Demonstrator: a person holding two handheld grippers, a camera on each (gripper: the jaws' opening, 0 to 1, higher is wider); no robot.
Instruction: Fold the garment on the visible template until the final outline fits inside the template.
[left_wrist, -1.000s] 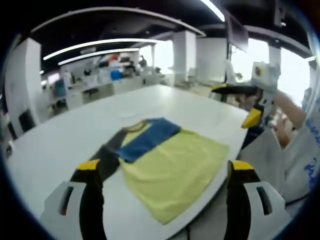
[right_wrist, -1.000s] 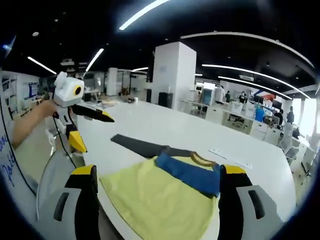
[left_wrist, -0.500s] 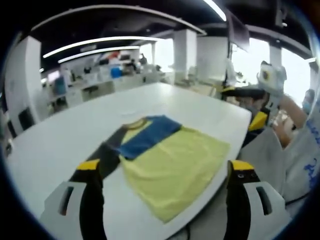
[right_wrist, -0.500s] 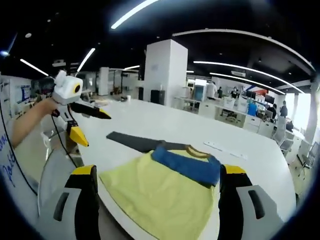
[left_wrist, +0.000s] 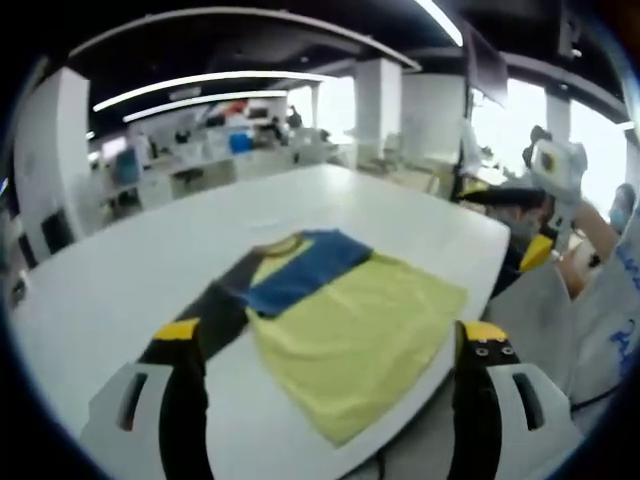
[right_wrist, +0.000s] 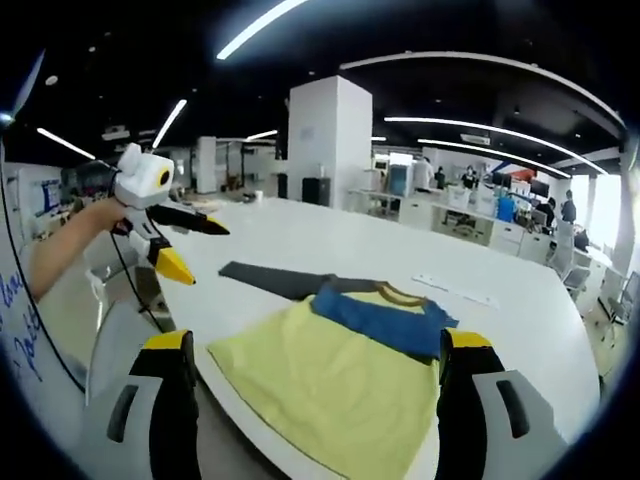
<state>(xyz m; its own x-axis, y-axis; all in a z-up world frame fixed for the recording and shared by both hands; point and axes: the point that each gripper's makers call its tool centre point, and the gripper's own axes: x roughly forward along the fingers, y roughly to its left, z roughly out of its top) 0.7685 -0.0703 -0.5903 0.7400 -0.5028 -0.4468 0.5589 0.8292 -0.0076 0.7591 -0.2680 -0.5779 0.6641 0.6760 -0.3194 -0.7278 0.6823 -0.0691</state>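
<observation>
A yellow garment (left_wrist: 350, 330) (right_wrist: 340, 385) lies flat on the white table (left_wrist: 140, 250) (right_wrist: 330, 240), its hem at the near edge. Its blue sleeve (left_wrist: 300, 268) (right_wrist: 385, 320) is folded across the chest. The dark grey sleeve (left_wrist: 215, 305) (right_wrist: 270, 280) stretches out sideways. My left gripper (left_wrist: 330, 335) hovers open in front of the garment, nothing between its jaws; in the right gripper view the left gripper (right_wrist: 185, 245) is held off the table's corner, jaws apart. My right gripper (right_wrist: 318, 345) is open and empty too; the left gripper view shows the right gripper (left_wrist: 525, 225) beyond the table's right edge.
A thin white strip (right_wrist: 455, 291) lies on the table behind the garment. A person's arm (right_wrist: 60, 255) holds the left gripper. A white pillar (right_wrist: 325, 140) and office desks (left_wrist: 200, 165) stand far behind. The table's edge runs close under the hem.
Both cameras have shifted slightly. In the left gripper view the right gripper has drifted to the right and a bit higher. The garment lies as before.
</observation>
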